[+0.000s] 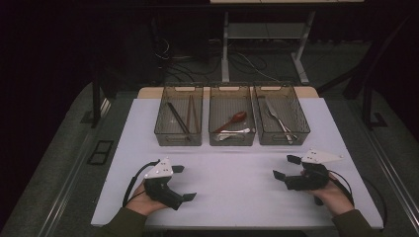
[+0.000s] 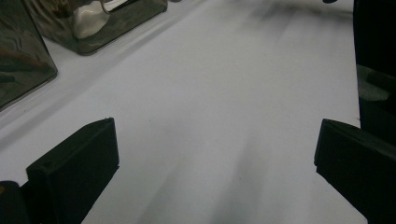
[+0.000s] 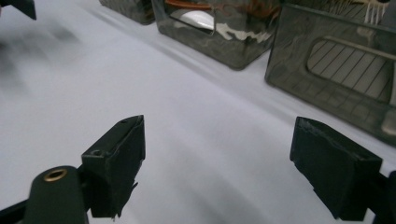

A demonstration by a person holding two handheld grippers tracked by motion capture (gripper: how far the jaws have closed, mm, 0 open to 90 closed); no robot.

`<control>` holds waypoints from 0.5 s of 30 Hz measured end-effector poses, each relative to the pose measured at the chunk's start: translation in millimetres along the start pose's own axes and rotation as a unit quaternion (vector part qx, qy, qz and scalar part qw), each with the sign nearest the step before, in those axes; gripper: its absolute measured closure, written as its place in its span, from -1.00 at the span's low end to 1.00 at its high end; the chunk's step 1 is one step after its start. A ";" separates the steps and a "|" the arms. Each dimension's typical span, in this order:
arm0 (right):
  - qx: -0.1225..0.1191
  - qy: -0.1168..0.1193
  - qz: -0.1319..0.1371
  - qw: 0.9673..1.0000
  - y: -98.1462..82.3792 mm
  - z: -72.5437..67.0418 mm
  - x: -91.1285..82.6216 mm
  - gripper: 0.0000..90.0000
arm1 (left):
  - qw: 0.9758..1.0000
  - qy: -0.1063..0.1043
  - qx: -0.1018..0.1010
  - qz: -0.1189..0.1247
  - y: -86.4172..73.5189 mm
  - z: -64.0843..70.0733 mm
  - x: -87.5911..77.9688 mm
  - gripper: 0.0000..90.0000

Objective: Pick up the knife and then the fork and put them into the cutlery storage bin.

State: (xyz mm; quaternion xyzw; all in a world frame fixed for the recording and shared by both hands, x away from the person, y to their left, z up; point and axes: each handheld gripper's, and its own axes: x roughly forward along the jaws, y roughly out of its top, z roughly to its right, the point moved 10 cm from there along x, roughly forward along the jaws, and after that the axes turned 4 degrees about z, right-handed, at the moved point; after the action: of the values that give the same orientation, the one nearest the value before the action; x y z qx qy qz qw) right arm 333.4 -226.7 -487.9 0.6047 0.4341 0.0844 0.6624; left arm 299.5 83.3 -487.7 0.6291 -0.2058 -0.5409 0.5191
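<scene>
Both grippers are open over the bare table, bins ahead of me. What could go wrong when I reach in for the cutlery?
1. The three bins stand close together, so wide-open jaws on the right gripper may catch a wall.
2. The red spoon lies across the white spoon; gripping one may drag the other.
3. The left gripper trails a cable that could snag.

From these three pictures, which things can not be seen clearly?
- Right bin, high view: metal cutlery overlaps and is too small to count.
- Middle bin, right gripper view: the top edge cuts it off, and the smoky wall blurs what lies inside.
- Left bin, left gripper view: the left edge cuts it off; contents unreadable.
- Floor cables, high view: lost in darkness.
</scene>
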 end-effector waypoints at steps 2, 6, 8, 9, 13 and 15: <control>-0.006 0.004 -0.007 1.000 -5.0 -3.3 -1.6 -0.59 | 1.000 0.000 -0.001 0.000 0.0 -0.1 -0.1 -1.00; -0.007 0.011 -0.012 1.000 -11.8 -9.0 -4.8 -0.59 | 1.000 -0.001 -0.002 -0.001 -0.9 0.0 0.4 -1.00; -0.002 0.016 -0.010 1.000 -13.1 -12.0 -6.8 -0.59 | 1.000 -0.002 -0.001 -0.002 -0.8 0.1 0.4 -1.00; 0.001 0.018 -0.010 1.000 -13.8 -13.2 -7.7 -0.59 | 1.000 -0.002 -0.001 -0.001 -0.8 0.0 0.5 -1.00; -0.006 0.017 -0.014 1.000 -18.6 -15.3 -10.2 -0.59 | 1.000 -0.002 0.002 -0.002 -0.9 -0.3 -0.1 -1.00; -0.009 0.014 -0.017 1.000 -20.6 -14.2 -11.7 -0.59 | 1.000 -0.002 0.001 -0.002 -1.1 0.0 0.0 -1.00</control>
State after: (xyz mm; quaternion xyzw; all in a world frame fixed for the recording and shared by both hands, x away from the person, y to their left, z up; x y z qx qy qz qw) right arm 308.1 -229.0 -498.8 0.5900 0.4529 0.0851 0.6630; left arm 299.2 83.7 -488.6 0.6294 -0.2059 -0.5429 0.5165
